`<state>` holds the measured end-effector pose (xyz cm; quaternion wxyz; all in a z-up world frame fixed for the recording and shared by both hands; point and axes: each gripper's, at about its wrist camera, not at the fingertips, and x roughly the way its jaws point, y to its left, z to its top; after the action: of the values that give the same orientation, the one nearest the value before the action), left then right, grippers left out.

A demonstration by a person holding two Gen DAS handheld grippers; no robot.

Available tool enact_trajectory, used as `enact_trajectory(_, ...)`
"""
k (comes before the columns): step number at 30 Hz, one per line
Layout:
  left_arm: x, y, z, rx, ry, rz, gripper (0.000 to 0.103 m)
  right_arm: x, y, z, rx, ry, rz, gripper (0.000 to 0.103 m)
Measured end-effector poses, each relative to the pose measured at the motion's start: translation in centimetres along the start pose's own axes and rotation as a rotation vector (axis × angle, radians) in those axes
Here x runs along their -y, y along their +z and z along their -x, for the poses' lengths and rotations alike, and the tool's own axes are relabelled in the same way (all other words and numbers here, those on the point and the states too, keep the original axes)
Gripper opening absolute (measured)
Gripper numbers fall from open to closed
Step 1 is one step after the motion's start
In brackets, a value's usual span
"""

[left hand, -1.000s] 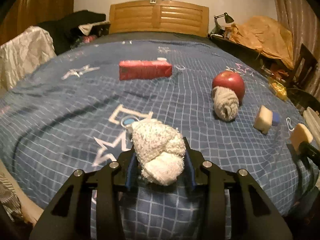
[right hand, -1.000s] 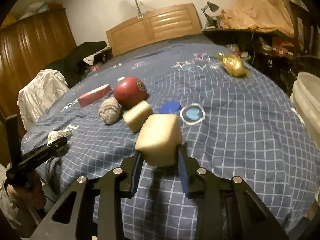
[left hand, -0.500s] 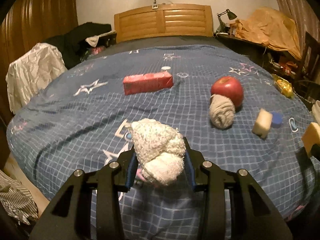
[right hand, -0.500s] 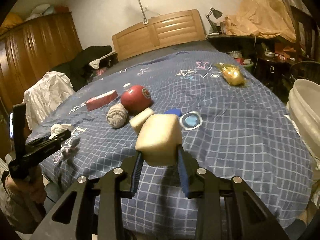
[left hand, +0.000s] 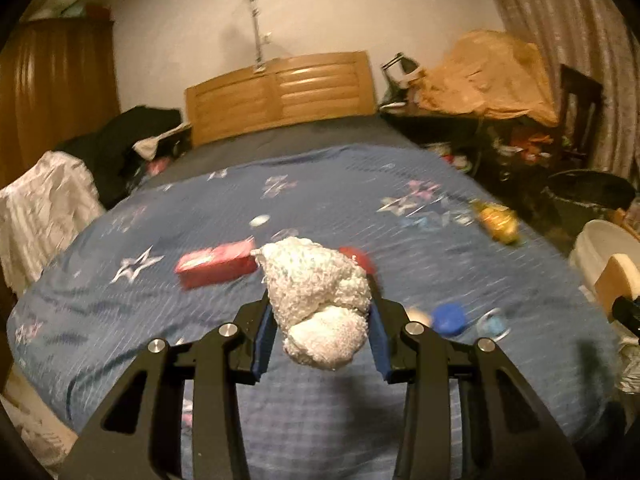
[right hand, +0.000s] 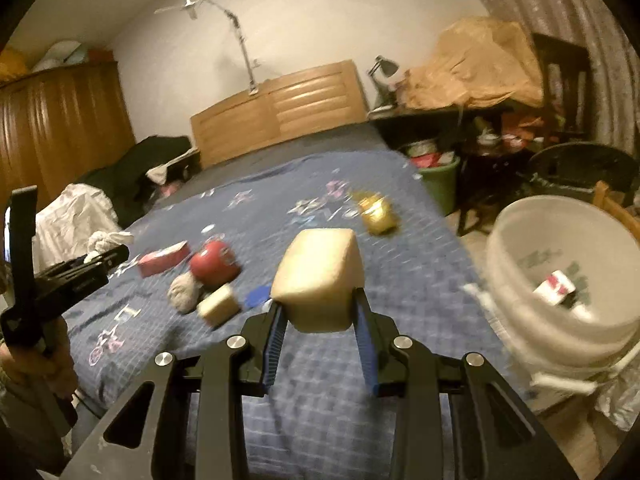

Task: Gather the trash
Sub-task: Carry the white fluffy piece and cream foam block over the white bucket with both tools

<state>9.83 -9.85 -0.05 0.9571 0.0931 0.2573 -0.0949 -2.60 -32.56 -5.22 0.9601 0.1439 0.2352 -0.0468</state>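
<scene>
bed (right hand: 400, 264): red box (right hand: 164, 258), red apple (right hand: 214, 266), grey yarn ball (right hand: 185, 297), sponge block (right hand: 219, 310), blue lid (right hand: 258, 297), yellow wrapper (right hand: 378, 210) lie on it | white bucket (right hand: 532, 276) right of bed: scraps inside | left gripper (left hand: 322, 332) pinching white crumpled wad (left hand: 316, 296) above bed | right gripper (right hand: 320, 316) pinching tan sponge (right hand: 318, 276) above bed, beside bucket

Two sponges (right hand: 318, 276), one apple (right hand: 214, 266), one bucket (right hand: 520, 304).
</scene>
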Motion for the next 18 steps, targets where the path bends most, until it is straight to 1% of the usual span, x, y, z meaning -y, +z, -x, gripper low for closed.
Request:
enact_trajectory(4, 4.3, 2.5, 0.5, 0.041, -0.075, -0.033, 0.038, 3.0, 2.0, 2.4, 0.053, -0.066, -0.001, 0.034)
enact_trajectory(7, 7.7, 3.8, 0.9, 0.072, -0.127, -0.067, 0.038, 6.1, 3.6, 4.2, 0.088, -0.129, -0.009, 0.034)
enact_trajectory(15, 16.5, 6.2, 0.8, 0.1, -0.257, -0.162, 0.038, 12.7, 6.4, 7.7, 0.108, -0.254, -0.001, 0.034)
enact_trajectory(18, 19.2, 6.5, 0.6, 0.104, -0.29, -0.192, 0.038, 15.4, 7.0, 8.5, 0.103, -0.291, -0.009, 0.034)
